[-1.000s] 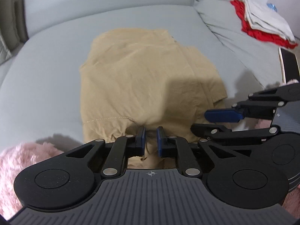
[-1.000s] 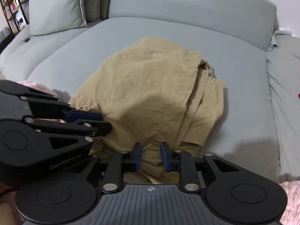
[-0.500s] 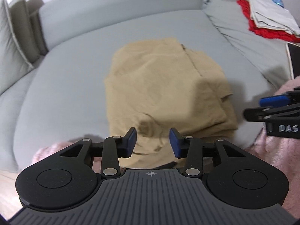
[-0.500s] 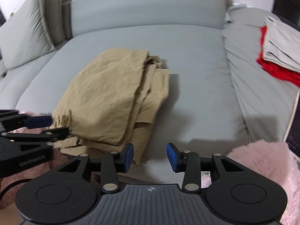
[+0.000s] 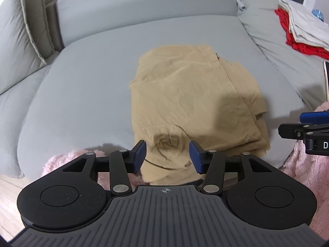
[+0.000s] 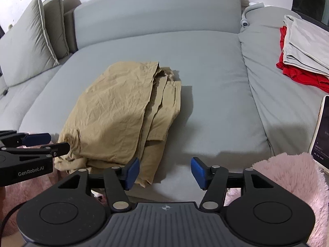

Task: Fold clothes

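A tan garment [image 5: 191, 103] [image 6: 121, 113] lies folded in layers on the grey sofa seat [image 5: 82, 86] [image 6: 216, 103], its near edge hanging over the seat's front. My left gripper [image 5: 167, 156] hovers above that near edge, its jaws opening, and the cloth lies below them without touching the pads. My right gripper [image 6: 163, 171] hangs over bare seat just right of the garment, its jaws also opening with nothing between them. Each gripper shows at the edge of the other's view: the right one [image 5: 306, 127], the left one [image 6: 43, 144].
Folded grey cloth [image 6: 304, 47] lies on red cloth [image 6: 300, 76] on the right sofa section. A phone [image 6: 320, 131] stands at the right edge. Pink fluffy fabric [image 6: 287, 177] lies in front of the seat. Cushions [image 6: 26, 45] lean at the back left.
Both grippers have let go of the tan garment's near edge and spread their jaws. Both drew back and rose a little, and the right one shifted right off the cloth.
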Demonstrator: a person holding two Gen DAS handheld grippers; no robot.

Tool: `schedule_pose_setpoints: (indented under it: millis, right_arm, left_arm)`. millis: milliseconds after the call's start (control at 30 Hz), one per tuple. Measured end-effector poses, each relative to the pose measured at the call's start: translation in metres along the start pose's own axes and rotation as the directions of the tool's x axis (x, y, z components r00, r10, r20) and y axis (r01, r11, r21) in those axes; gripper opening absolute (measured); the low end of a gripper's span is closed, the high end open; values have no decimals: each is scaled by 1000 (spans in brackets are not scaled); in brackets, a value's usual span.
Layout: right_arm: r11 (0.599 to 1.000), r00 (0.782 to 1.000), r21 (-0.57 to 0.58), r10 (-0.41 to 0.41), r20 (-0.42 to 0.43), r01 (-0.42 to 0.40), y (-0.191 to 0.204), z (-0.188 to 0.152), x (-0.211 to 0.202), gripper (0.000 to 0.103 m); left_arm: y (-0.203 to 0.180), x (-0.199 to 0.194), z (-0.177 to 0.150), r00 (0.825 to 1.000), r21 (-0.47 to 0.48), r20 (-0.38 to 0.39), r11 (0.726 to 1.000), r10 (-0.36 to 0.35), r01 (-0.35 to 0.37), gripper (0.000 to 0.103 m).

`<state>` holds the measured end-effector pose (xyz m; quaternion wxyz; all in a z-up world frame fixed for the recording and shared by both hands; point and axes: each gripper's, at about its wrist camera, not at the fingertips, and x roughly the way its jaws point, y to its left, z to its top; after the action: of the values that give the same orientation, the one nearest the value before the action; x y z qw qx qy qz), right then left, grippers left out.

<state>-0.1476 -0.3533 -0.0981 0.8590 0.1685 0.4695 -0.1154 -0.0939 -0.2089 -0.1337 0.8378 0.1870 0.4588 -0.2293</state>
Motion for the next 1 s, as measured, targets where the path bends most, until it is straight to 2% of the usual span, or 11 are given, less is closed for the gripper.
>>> schedule_pose_setpoints:
  millis: [33,167,200,300,400,500,633,667,800,867,1000]
  right_arm:
    - [1000,1000,11,8,7,-8,-1,2,0,69]
    - [999,999,19,37,20,-37,0,5,0,76]
    - [999,999,19,39,20,-39,0,5,0,77]
    - [995,996,55,83,20,-84,-2,9,10,83]
    - [989,993,91,118,13,-119,-4,13,21,85]
    - [967,986,196,168,6,-166,-17,22,39,86]
    - [883,963,399,270,-3,-247,-46,32,68,87]
    - [856,955,447,297,-10,-261,-55,34,77,86]
    - [811,942,511,335,-8,-284,-70,34,93,87]
    - [790,923,519,384,-2,-327,-74,35,101,87]
    - [784,900,498,436,-16,-371,-71,38,114,80]
  left_arm:
    - [5,-1,2,1000,-15,12,1000,-3,3,68]
    - [35,1,11,999,-114,45,993,14,-9,74]
    - [43,3,13,999,-145,44,989,19,-13,81]
    - [60,10,17,999,-205,42,979,11,-2,82]
    - [74,28,24,999,-239,10,970,-47,48,82]
    - [84,46,32,995,-304,-8,948,-103,96,82]
    - [87,65,40,985,-352,-37,924,-170,146,82]
    - [89,70,41,981,-363,-47,919,-186,157,82]
    - [94,89,44,965,-397,-82,897,-247,196,82]
    - [94,97,46,945,-415,-94,875,-313,249,82]
    - [91,112,50,907,-439,-111,839,-407,323,83]
